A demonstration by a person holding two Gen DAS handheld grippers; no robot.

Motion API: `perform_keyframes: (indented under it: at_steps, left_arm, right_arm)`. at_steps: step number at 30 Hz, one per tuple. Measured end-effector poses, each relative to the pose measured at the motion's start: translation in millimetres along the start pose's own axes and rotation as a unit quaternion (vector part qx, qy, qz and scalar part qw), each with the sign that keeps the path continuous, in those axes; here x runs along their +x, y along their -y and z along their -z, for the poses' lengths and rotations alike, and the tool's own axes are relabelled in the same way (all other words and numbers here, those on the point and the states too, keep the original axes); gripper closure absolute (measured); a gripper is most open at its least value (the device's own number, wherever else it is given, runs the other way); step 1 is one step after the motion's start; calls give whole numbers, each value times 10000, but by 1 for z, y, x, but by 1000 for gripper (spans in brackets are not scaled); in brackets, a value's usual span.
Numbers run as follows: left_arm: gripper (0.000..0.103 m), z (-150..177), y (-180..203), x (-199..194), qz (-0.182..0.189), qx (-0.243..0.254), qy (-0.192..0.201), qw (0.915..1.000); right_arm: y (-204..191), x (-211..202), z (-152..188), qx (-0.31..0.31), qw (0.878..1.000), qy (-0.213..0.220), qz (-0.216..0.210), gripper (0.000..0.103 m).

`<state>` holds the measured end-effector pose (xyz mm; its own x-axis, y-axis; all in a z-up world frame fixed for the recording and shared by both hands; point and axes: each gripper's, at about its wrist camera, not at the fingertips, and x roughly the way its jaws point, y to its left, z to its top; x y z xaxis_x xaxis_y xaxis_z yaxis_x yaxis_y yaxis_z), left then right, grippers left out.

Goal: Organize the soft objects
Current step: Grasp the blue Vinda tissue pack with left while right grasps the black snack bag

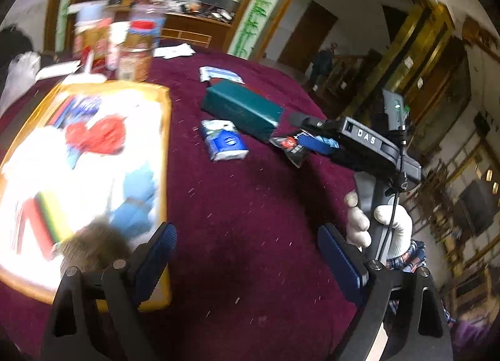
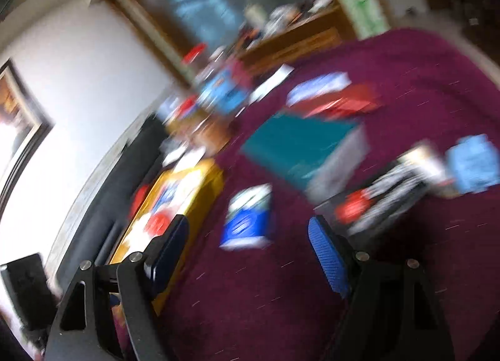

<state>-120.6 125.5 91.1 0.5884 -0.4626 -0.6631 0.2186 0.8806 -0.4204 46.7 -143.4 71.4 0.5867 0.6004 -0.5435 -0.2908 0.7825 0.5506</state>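
We are in the middle of the sorting: several soft things already lie in the yellow-rimmed tray [image 1: 165, 129] at the left, and some packets are still on the dark red tablecloth [image 1: 250, 204]. Our left gripper [image 1: 247, 248] hangs over bare cloth just beside the near right corner of the tray, with its blue pads wide apart and nothing between them.

In the left wrist view, our right gripper [image 1: 300, 139] is far right of centre, at the black snack sachet [image 1: 289, 147] with a red mark. Whether its tips already touch the sachet we cannot tell. In the right wrist view its fingers stand apart and empty, over the cloth [image 2: 250, 298].

The other things to sort are the blue and white tissue pack [image 1: 223, 143] in the middle, the green box [image 1: 242, 109] behind it, and a white and blue packet [image 1: 220, 74] farther away.

We judge that the step in hand is the reach for the next item. The next move calls for lowering the right fingers around the sachet or the tissue pack and closing gently, because such packets are thin and slip on cloth.

The only writing we can read is "DAS" on the body of the right gripper. The labels on the packets and on the jars [image 1: 140, 48] at the far side are too blurred.
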Motion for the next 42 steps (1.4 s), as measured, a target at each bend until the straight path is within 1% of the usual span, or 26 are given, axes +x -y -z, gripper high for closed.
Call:
perform_keyframes:
  at_steps: [1, 2, 4, 5, 6, 8, 10, 13, 17, 19, 21, 22, 23, 25, 26, 27, 29, 31, 34, 35, 38, 42]
  left_arm:
    - [9, -4, 6, 5, -24, 89, -31, 10000]
    - [9, -9, 14, 12, -92, 191, -64, 9998]
    - [9, -24, 29, 30, -285, 325, -143, 9990]
    - [9, -34, 35, 41, -341, 352, -184, 9986]
    - [9, -42, 39, 50, -408, 369, -211, 9983]
    - [9, -62, 45, 79, -780, 413, -241, 9958]
    - [9, -78, 45, 110, -1052, 409, -324, 9931]
    - [9, -92, 36, 153, -1542, 376, -492, 9861]
    - [9, -99, 20, 195, -2067, 320, -698, 9754]
    - [5, -102, 13, 214, -2341, 349, -777, 9685]
    - [4, -103, 7, 229, -2461, 364, -860, 9647]
    - [4, -105, 6, 232, -2453, 382, -733, 9659]
    - [10, -107, 7, 235, -2451, 437, -703, 9659]
    - [30, -109, 7, 237, -2348, 492, -703, 9683]
    - [45, -109, 5, 235, -2173, 428, -727, 9725]
    - [45, -108, 7, 232, -2171, 471, -714, 9724]
    - [45, -106, 9, 222, -1949, 528, -743, 9766]
    - [45, -104, 11, 213, -1734, 462, -716, 9812]
    - [45, -93, 18, 194, -1424, 470, -655, 9865]
    - [45, -89, 20, 188, -1283, 427, -650, 9887]
    - [45, -71, 26, 156, -680, 244, -638, 9953]
    - [44, -49, 33, 107, -26, 169, -447, 9989]
  right_arm:
    - [6, -6, -6, 50, 9998, 138, 136, 24]
    - [14, -11, -8, 84, 9990, 269, 357, 23]
    - [29, -20, -11, 244, 9941, 546, 904, 23]
    - [38, -26, -12, 406, 9925, 632, 965, 23]
    - [46, -30, -15, 584, 9917, 689, 917, 23]
    - [61, -35, -16, 879, 9897, 736, 859, 22]
    - [70, -33, -17, 1056, 9888, 698, 793, 22]
    - [75, -28, -15, 1088, 9894, 477, 834, 22]
    - [68, -16, -11, 952, 9910, 198, 924, 22]
    - [63, -10, -10, 803, 9910, 133, 1060, 22]
    - [60, -5, -9, 698, 9903, 86, 1194, 22]
    - [60, -3, -9, 675, 9901, 71, 1227, 22]
    - [60, -1, -9, 669, 9901, 51, 1233, 22]
    - [63, 1, -8, 712, 9897, -4, 1241, 22]
    - [65, 2, -7, 740, 9894, -28, 1247, 22]
    - [66, 3, -7, 763, 9890, -45, 1266, 23]
    - [69, 5, -5, 819, 9881, -80, 1302, 23]
    - [71, 6, -5, 883, 9874, -118, 1306, 23]
    - [77, 8, -2, 1027, 9865, -192, 1258, 23]
    - [79, 8, -1, 1068, 9865, -197, 1225, 22]
    - [79, 7, 1, 1087, 9866, -143, 1205, 22]
    - [79, 7, 1, 1235, 9845, -39, 1248, 21]
